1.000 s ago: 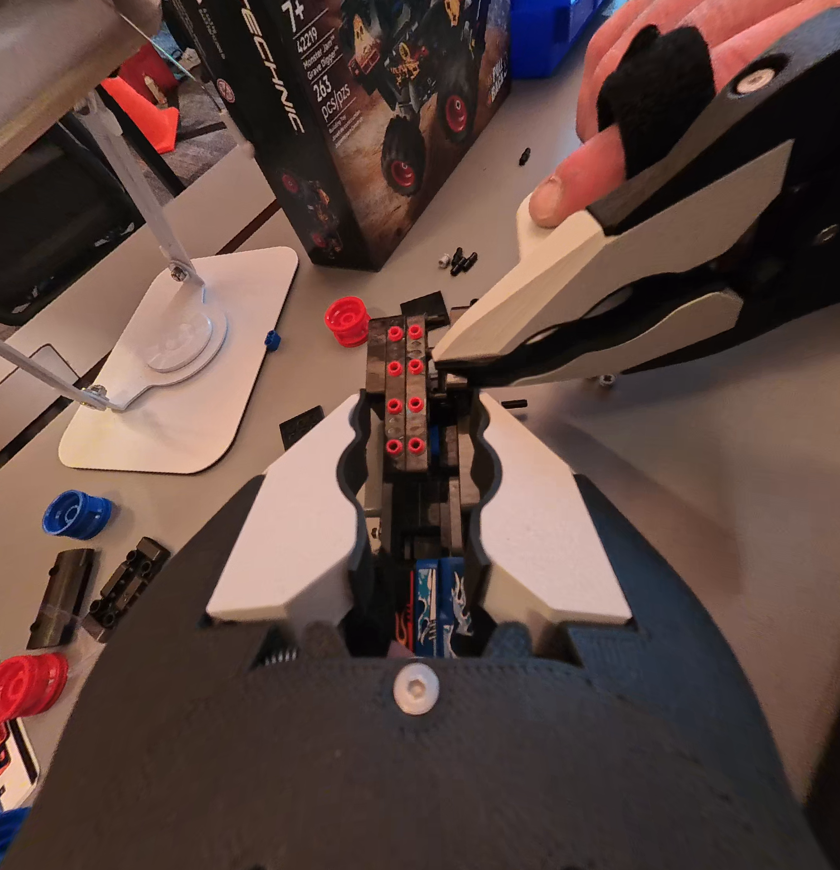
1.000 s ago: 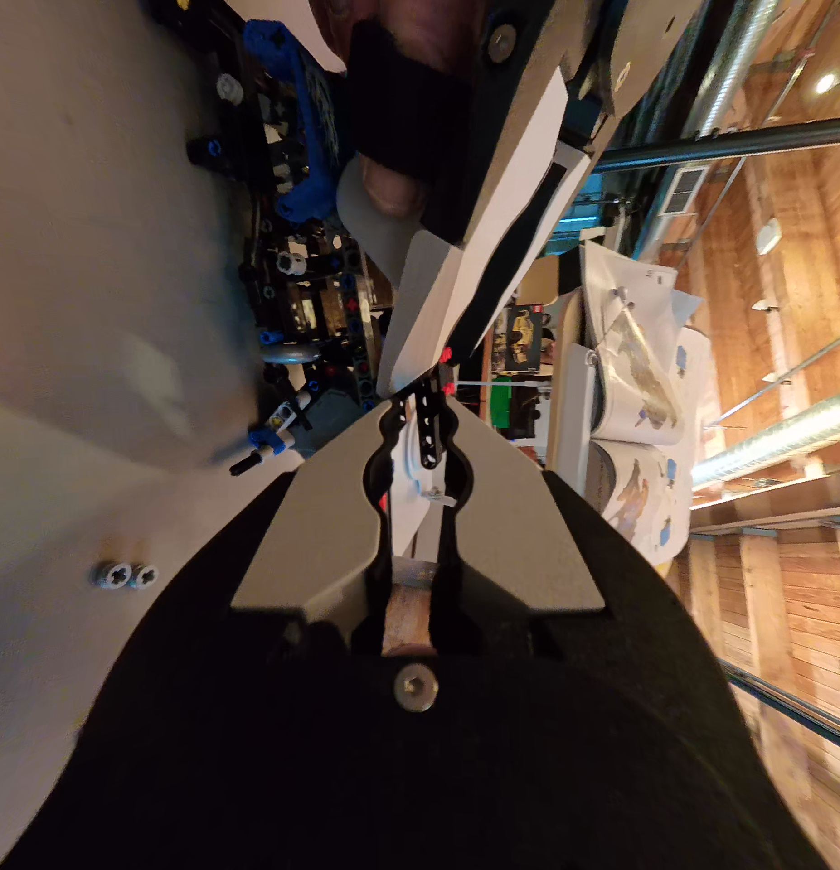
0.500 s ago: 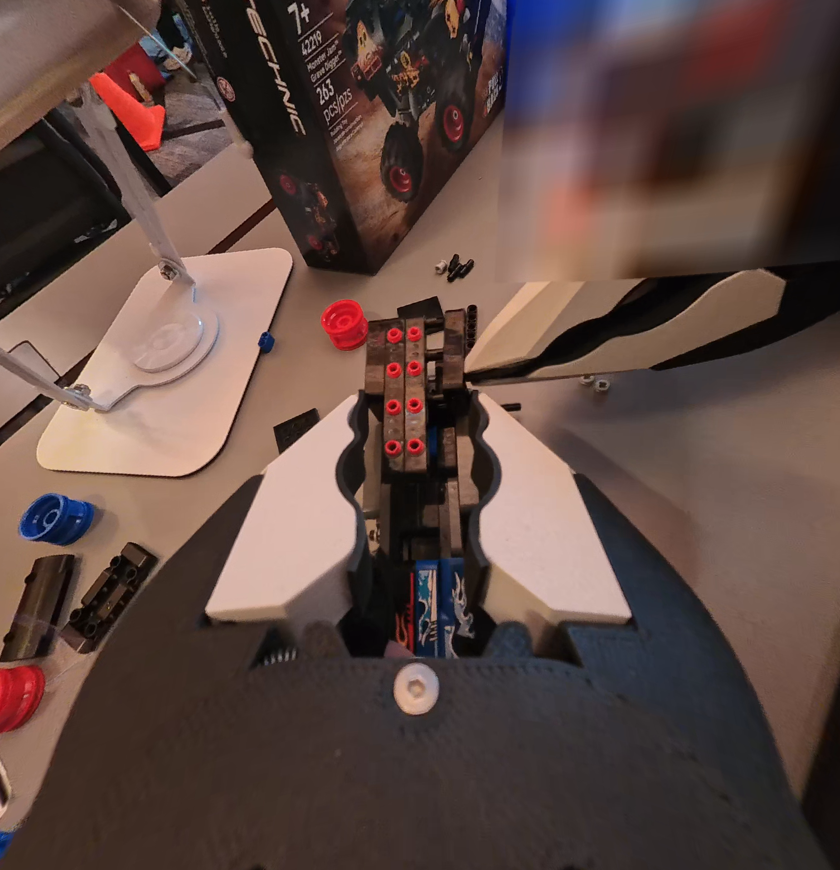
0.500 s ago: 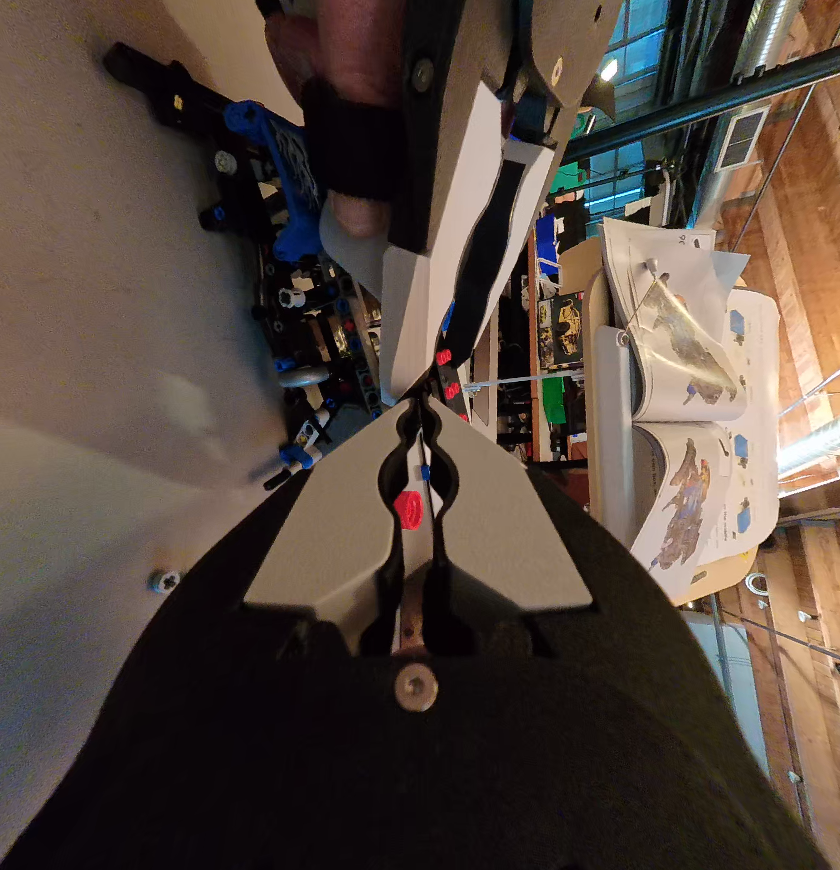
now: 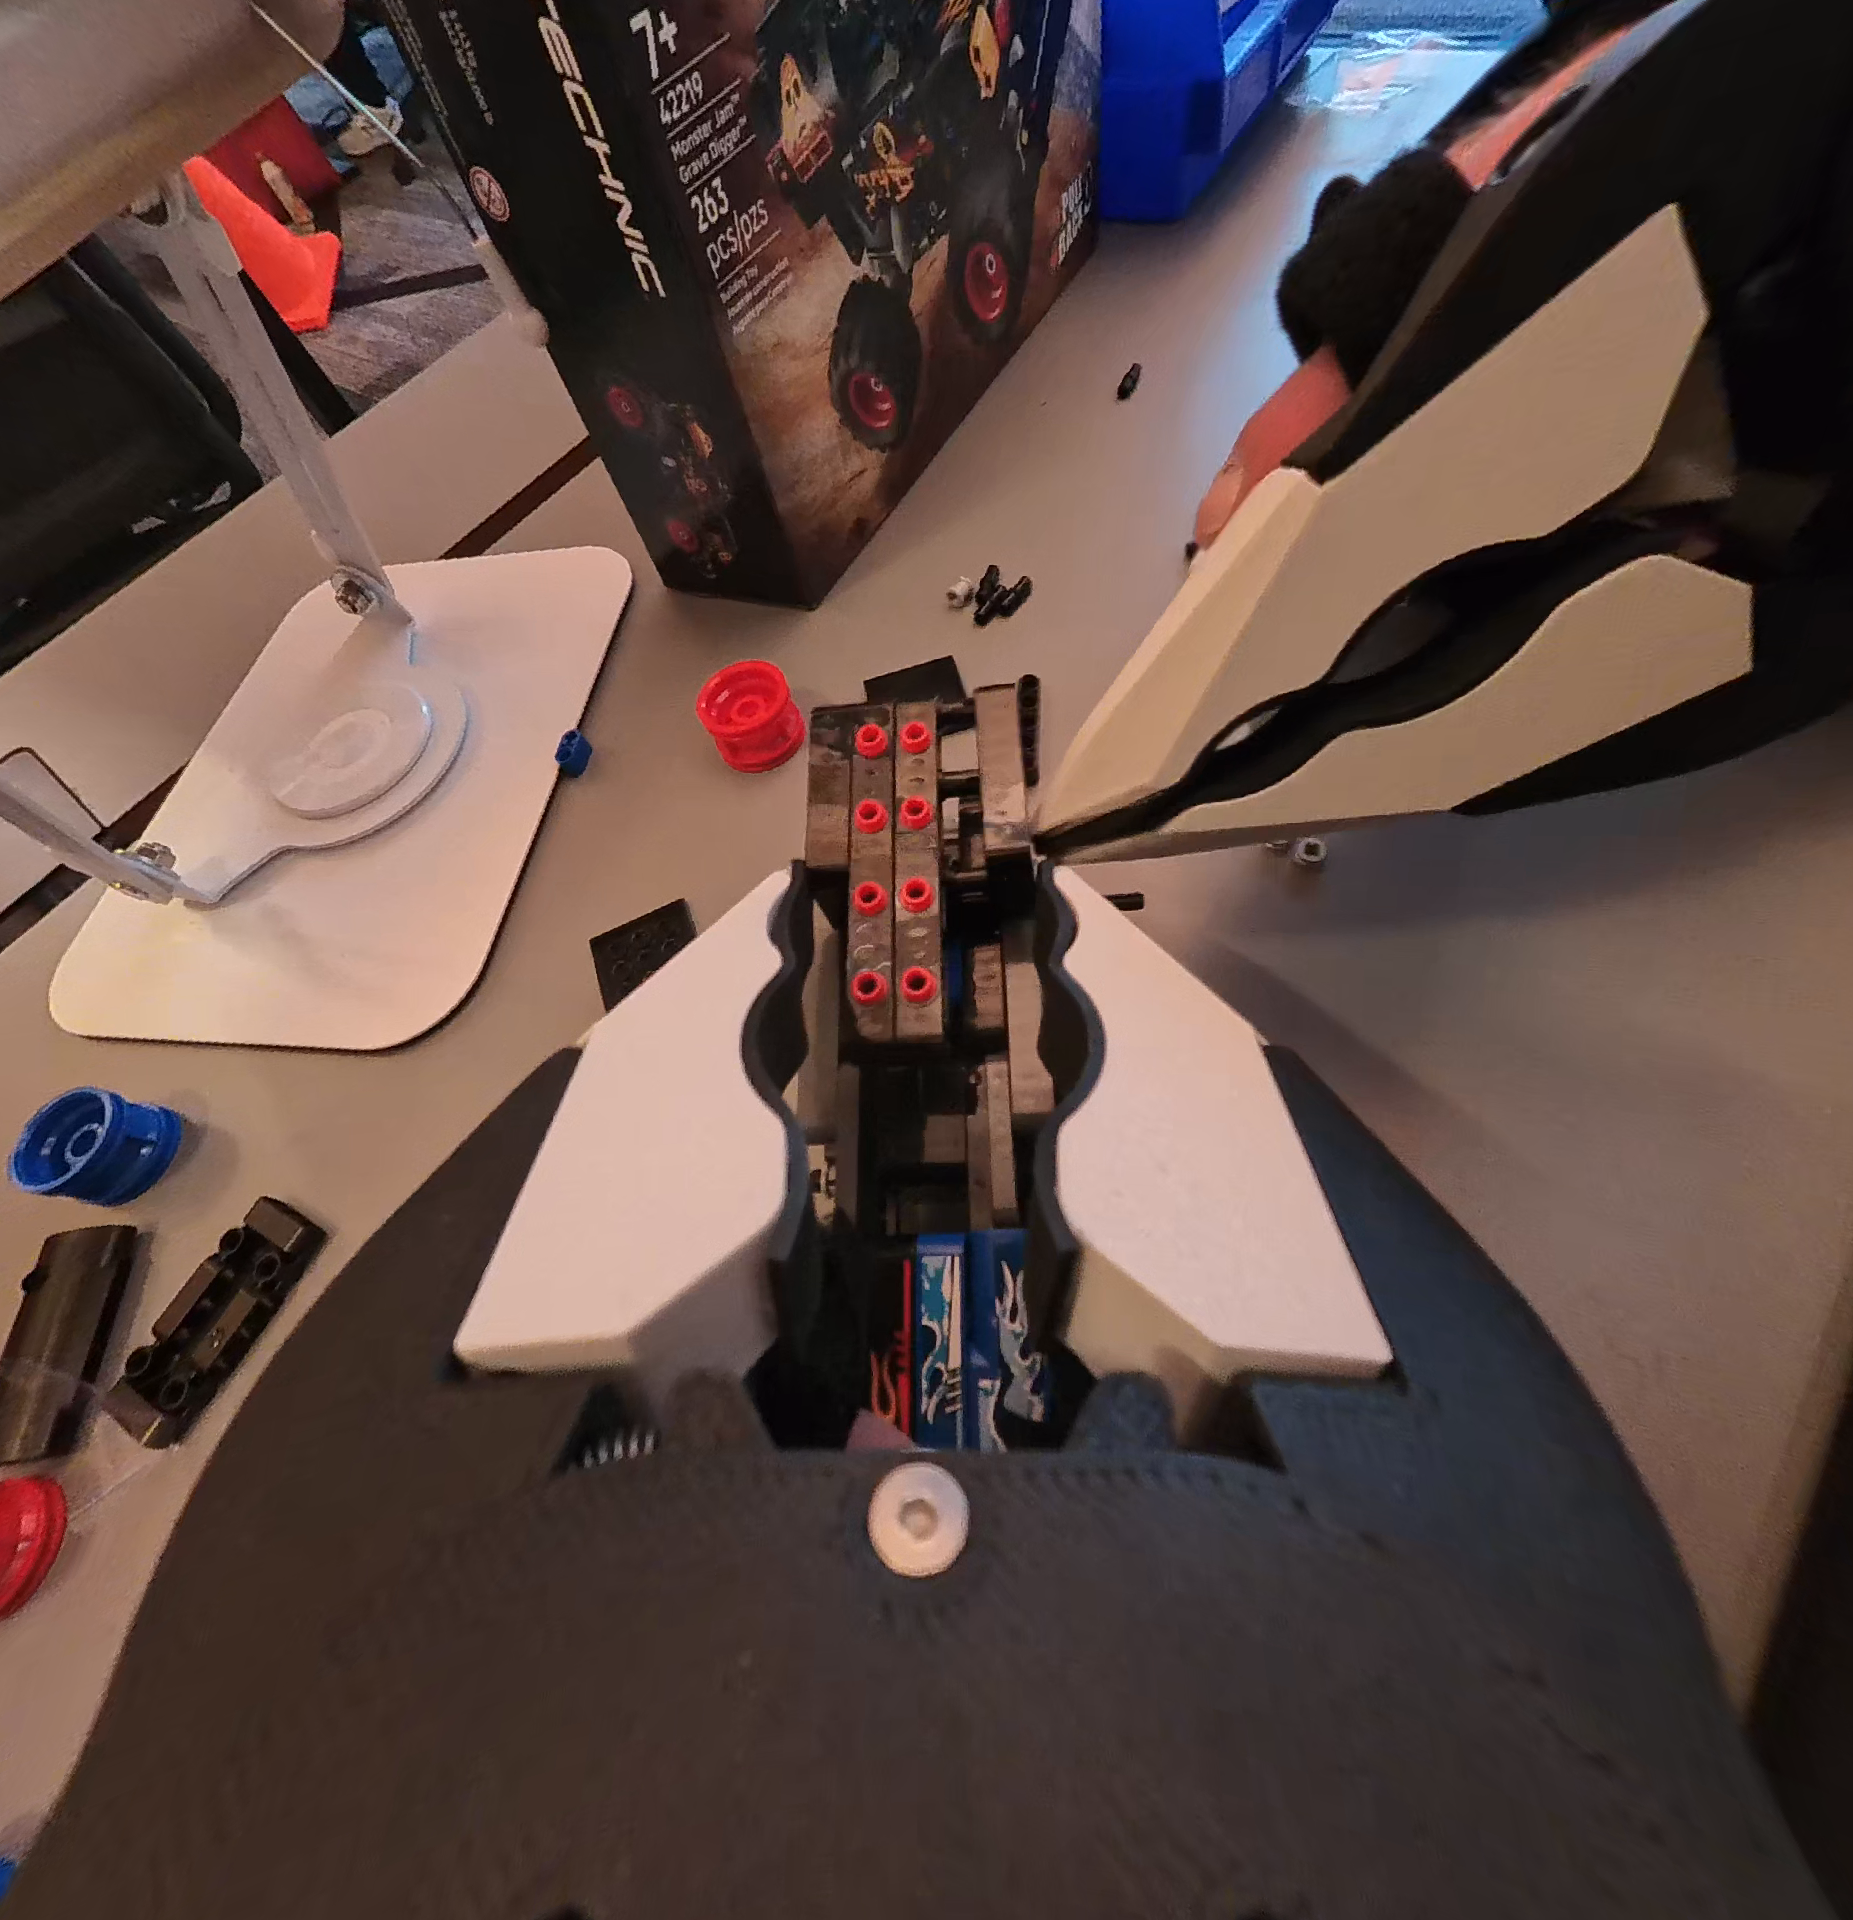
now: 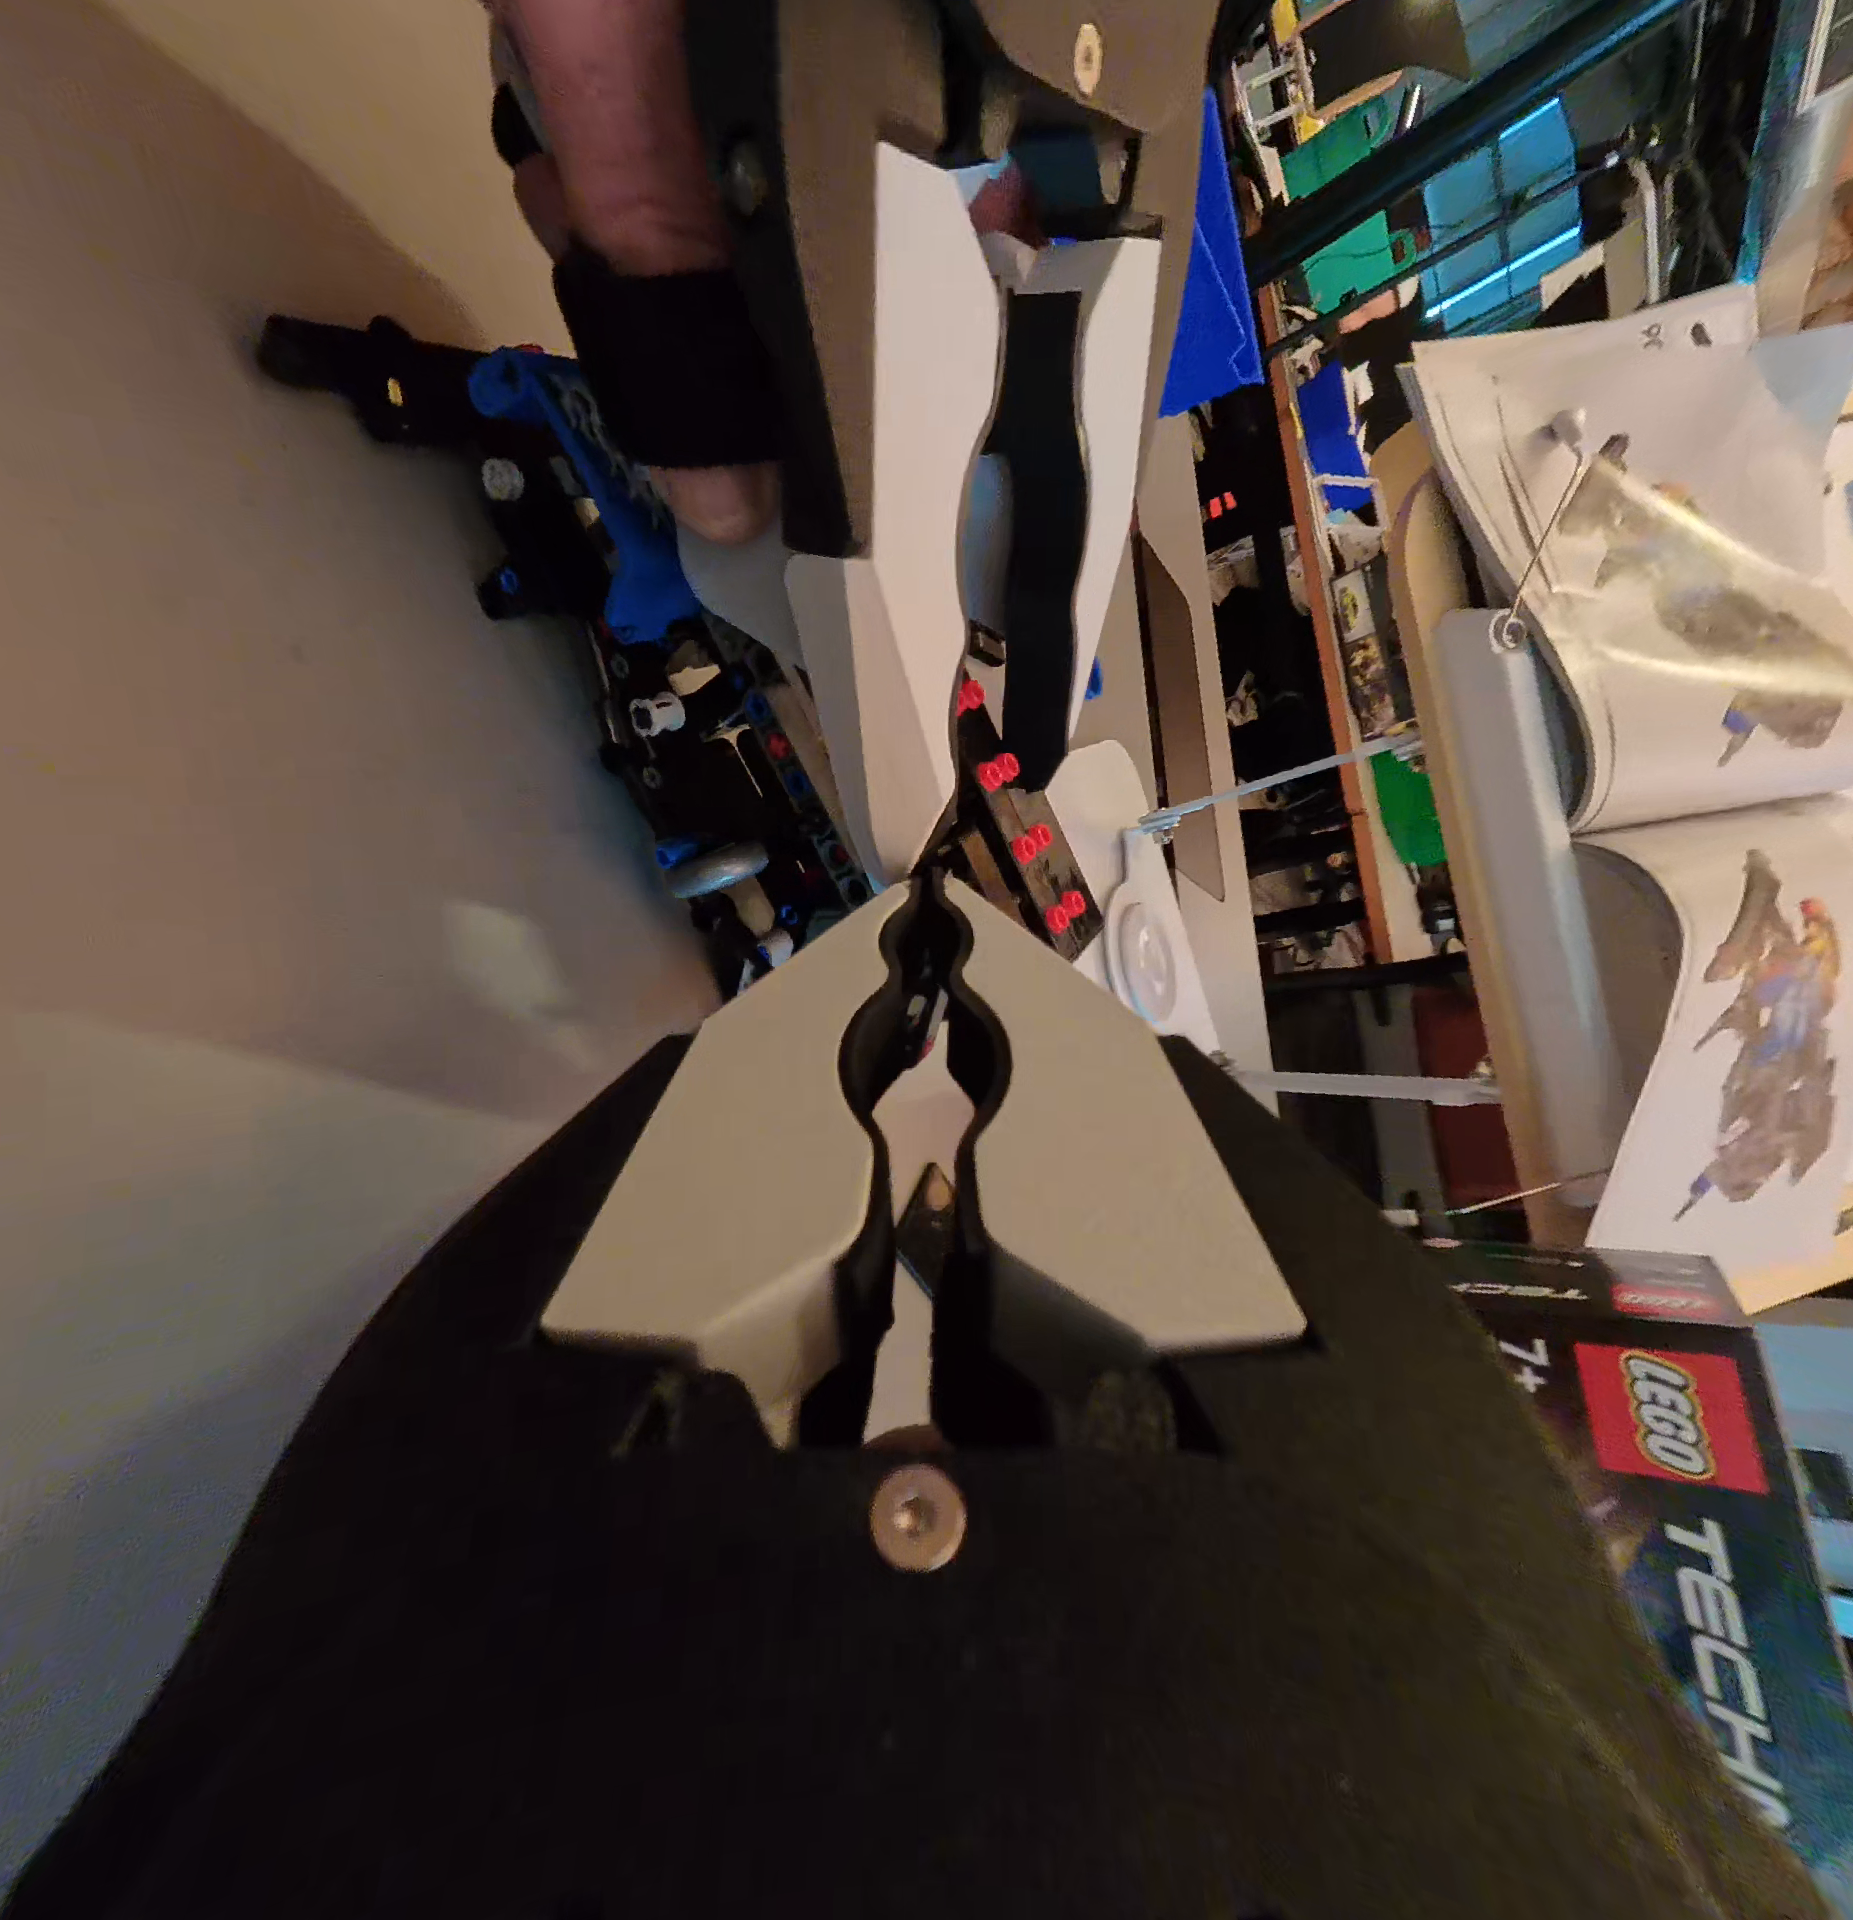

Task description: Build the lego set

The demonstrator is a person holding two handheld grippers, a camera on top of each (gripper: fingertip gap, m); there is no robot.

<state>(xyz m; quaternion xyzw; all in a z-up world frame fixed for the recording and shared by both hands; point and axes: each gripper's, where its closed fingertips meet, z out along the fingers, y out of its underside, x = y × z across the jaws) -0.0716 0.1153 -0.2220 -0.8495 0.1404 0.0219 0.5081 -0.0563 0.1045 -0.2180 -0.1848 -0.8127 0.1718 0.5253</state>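
mid-assembly: black lego chassis with paired red pins along its top (image 5: 894, 862), clamped between the white fingers of the left gripper (image 5: 917, 894) and held above the pale grey tabletop (image 5: 1473, 1039). at its right flank, tips of the right gripper (image 5: 1041, 831), pinched nearly together against a small black beam on the model; whether a separate piece sits between them, impossible to tell. likely step: seating or nudging a side part home. next, probably a steady press inward along the pin axis, with the left grip firm enough to stop the model twisting. loose on the surface: a red wheel hub (image 5: 750, 715) just beyond the model, a blue wheel hub (image 5: 96, 1143) and black curved panels (image 5: 215, 1320) to the left, tiny black pins (image 5: 1000, 594) near the dark printed set box (image 5: 797, 281). also the white base of a metal stand (image 5: 309, 831). in the right wrist view, an open instruction booklet on a holder (image 6: 1732, 831), timber ceiling and workshop clutter behind.
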